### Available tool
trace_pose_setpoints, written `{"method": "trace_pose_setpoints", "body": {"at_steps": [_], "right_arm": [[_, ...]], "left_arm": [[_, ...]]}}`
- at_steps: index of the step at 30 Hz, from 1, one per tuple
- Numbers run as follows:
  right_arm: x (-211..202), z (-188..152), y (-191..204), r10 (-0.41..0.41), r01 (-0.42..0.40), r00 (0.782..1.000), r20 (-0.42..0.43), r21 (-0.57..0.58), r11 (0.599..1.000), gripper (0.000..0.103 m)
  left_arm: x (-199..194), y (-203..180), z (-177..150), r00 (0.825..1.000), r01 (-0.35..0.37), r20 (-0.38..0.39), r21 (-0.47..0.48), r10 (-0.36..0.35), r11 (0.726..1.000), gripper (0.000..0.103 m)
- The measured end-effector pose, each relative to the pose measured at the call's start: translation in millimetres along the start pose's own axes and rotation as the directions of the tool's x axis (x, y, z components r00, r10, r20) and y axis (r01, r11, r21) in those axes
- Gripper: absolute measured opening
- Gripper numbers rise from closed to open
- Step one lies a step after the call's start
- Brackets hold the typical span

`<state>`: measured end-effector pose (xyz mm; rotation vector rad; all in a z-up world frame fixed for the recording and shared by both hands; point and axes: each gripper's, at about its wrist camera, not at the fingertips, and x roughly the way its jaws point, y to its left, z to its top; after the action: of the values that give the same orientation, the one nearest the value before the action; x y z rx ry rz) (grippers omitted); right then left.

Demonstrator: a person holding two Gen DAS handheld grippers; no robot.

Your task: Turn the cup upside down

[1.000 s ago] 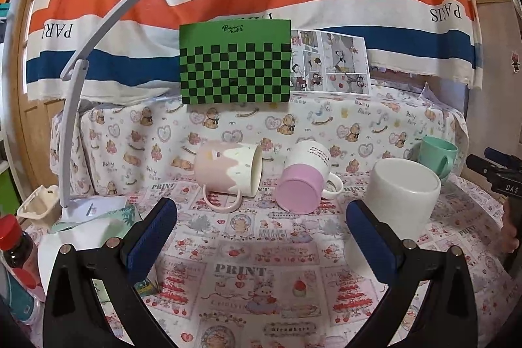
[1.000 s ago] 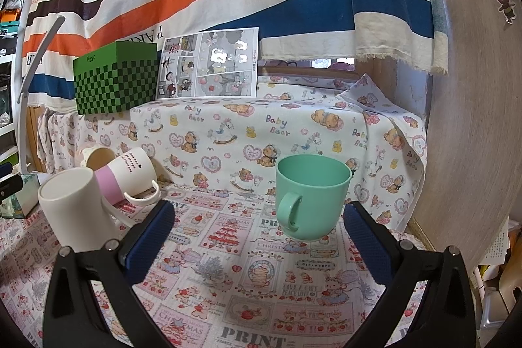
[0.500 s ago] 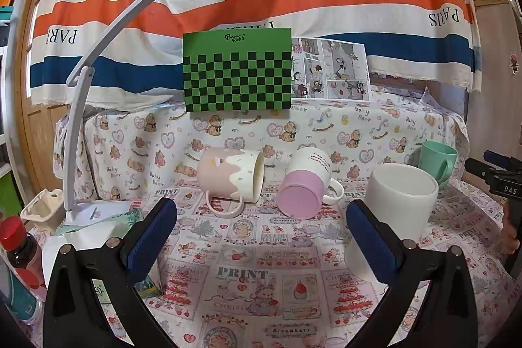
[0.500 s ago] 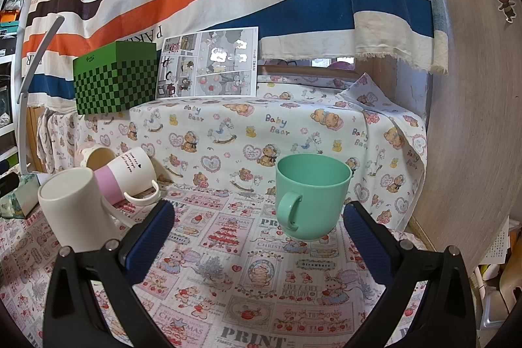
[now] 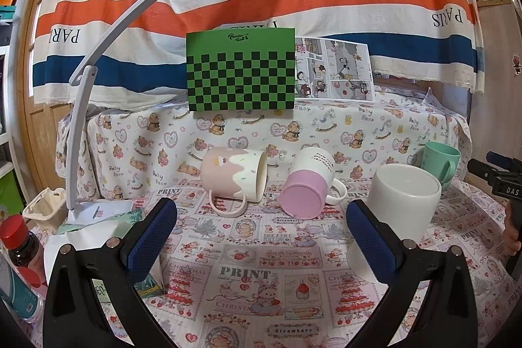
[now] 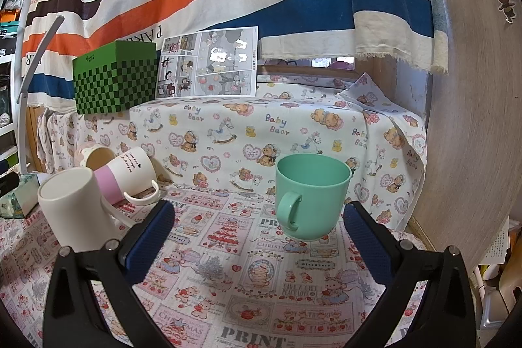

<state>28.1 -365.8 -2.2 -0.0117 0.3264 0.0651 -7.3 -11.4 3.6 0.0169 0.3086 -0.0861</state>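
A green cup (image 6: 311,196) stands upright, mouth up, handle to the left, just beyond my open, empty right gripper (image 6: 257,234). It shows small at the far right of the left wrist view (image 5: 440,162). A white mug (image 5: 399,211) stands upside down in front of my open left gripper's (image 5: 261,237) right finger; it also shows in the right wrist view (image 6: 75,211). A pink-and-cream mug (image 5: 233,176) and a pink-bottomed white mug (image 5: 306,188) lie on their sides farther back.
A printed cloth covers the table (image 5: 261,266) and a raised step behind. A green checkered box (image 5: 240,69) and a comic sheet (image 6: 208,64) stand on the step. A lamp (image 5: 81,119), a red-capped bottle (image 5: 21,243) and packets sit at left. A wooden wall (image 6: 473,119) is at right.
The left gripper has tilted or drawn back slightly, so the cups sit a little lower and farther in its view. The right gripper and green cup have not moved.
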Motion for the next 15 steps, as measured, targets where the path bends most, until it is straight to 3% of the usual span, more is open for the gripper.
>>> {"method": "trace_pose_setpoints", "body": {"at_steps": [15], "right_arm": [[0.0,0.1,-0.1,-0.001,0.001,1.0,0.0,0.001,1.0,0.103]], "left_arm": [[1.9,0.5,0.3,1.0,0.001,-0.002,0.001,-0.001,1.0,0.103]]}}
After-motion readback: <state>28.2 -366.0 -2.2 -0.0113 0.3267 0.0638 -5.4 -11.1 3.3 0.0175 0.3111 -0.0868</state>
